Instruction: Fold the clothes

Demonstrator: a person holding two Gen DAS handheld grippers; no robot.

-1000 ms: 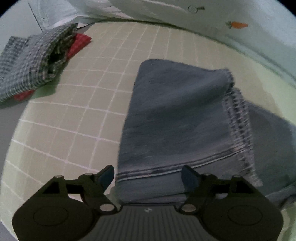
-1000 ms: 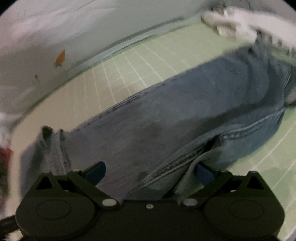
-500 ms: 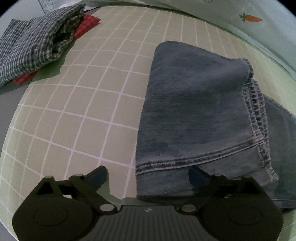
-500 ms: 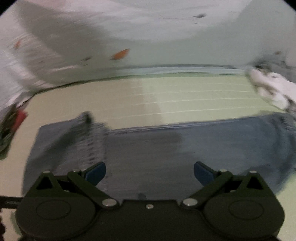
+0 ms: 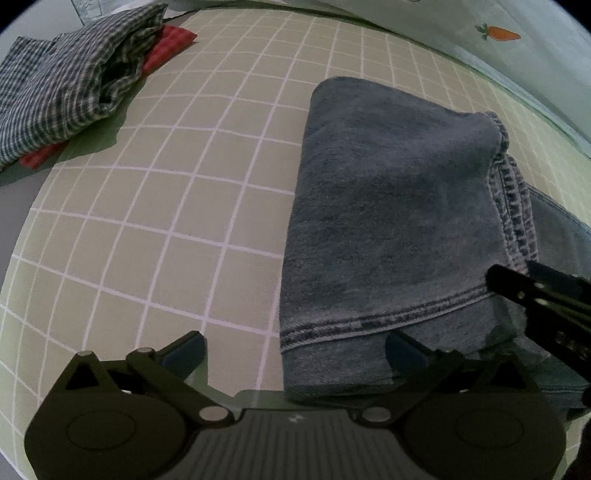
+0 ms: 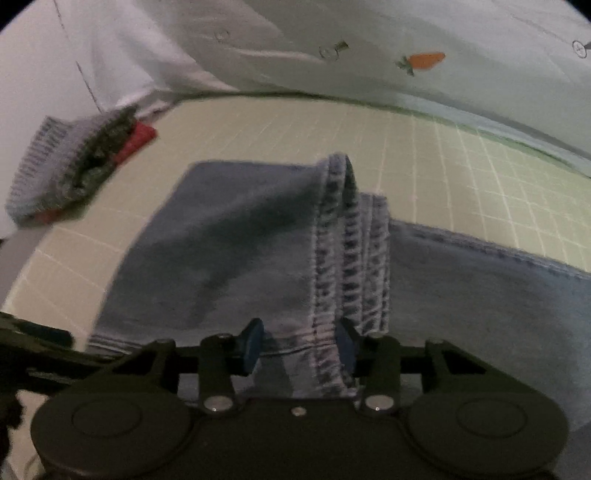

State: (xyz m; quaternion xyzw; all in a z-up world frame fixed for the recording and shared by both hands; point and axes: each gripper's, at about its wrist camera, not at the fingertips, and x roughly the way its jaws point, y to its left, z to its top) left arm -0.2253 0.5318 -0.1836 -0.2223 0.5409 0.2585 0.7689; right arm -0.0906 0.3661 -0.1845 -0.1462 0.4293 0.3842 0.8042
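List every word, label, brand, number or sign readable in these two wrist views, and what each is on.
No readable words or numbers in either view.
Left gripper body: a small pale mark, too small to read.
Pale sheet: printed carrot pictures only, no lettering.
Jeans, checked shirt, green grid mat: no label or text visible.

Green grid mat [image 5: 155, 229] on the desk. At its far edge, pale sheet [image 6: 332, 33] printed with orange carrot [image 5: 500, 34]. Far left, red cloth [image 5: 168, 44] under a heap.
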